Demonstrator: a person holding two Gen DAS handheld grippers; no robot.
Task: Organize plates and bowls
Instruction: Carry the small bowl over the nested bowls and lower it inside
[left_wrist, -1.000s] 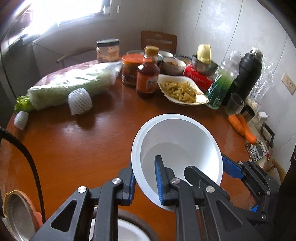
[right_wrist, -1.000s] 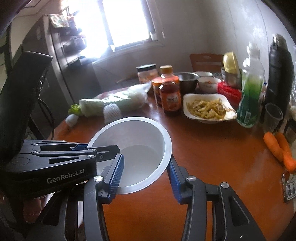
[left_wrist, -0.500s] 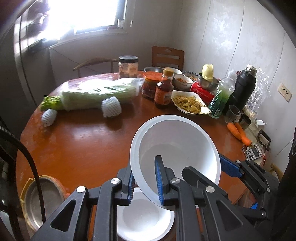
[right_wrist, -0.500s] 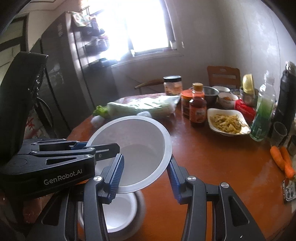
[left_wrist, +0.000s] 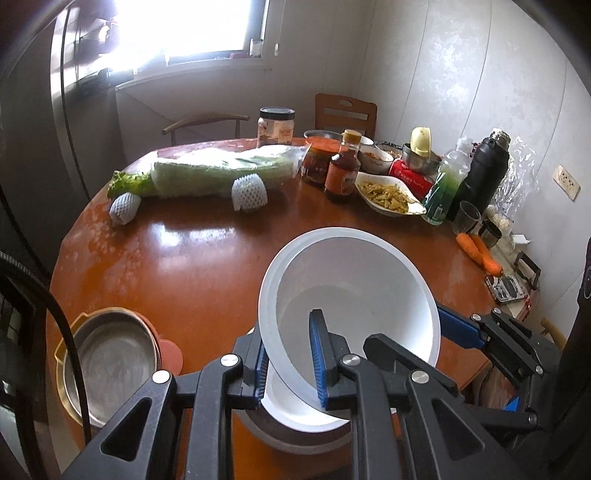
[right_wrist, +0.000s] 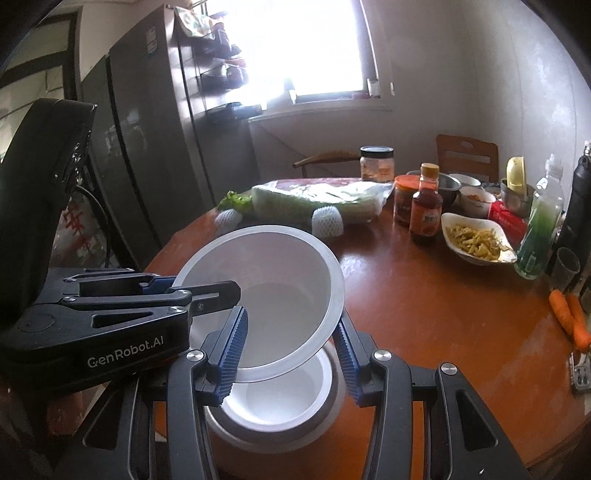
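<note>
White bowl (left_wrist: 354, 295): tilted, off the table (left_wrist: 177, 266), above a second white bowl (right_wrist: 280, 398) at the near edge. Left hand-held gripper (left_wrist: 290, 363) pinches its rim; right hand-held gripper (right_wrist: 291, 354) clamps its outer wall. Nearby: metal pan (left_wrist: 107, 365) to the left; cabbage (left_wrist: 221, 170), sauce bottle (left_wrist: 343, 170), food dish (left_wrist: 388, 192), carrots (left_wrist: 480, 251) beyond.

bowl (left_wrist: 354, 291) raised | backed away from far dishes | second bowl (right_wrist: 280, 398) now below
</note>
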